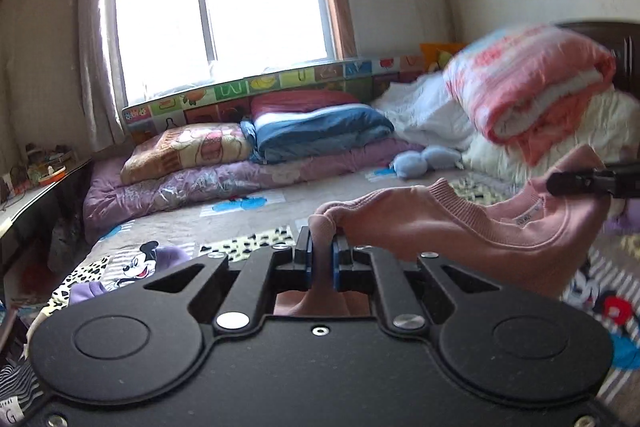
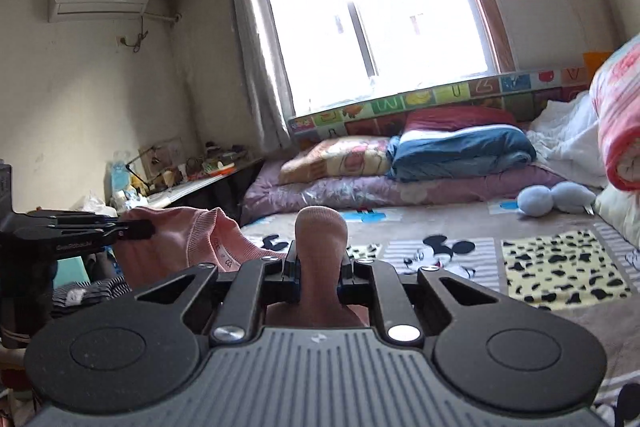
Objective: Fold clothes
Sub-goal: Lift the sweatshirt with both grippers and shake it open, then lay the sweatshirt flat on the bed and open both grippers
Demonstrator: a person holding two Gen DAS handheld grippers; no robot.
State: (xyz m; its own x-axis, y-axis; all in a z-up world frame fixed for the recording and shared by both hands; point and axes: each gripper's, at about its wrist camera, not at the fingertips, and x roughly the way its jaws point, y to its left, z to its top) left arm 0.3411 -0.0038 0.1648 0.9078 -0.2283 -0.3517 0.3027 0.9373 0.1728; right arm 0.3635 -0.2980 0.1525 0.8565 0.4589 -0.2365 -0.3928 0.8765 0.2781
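Both the left gripper (image 1: 321, 250) and right gripper (image 2: 319, 259) pinch the soft, floppy pink sweatshirt (image 1: 460, 227), seemingly near its shoulders, above the bed (image 2: 440, 223).

left gripper (image 1: 322, 257) clamped, right gripper (image 2: 319, 265) clamped

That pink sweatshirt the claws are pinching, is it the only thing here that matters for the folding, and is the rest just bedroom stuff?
Part of the job:
pink sweatshirt
left claw, shut on it
right claw, shut on it

Just lying about:
blue folded quilt
pink striped blanket
pale blue plush toy
Mickey bedsheet
cluttered desk
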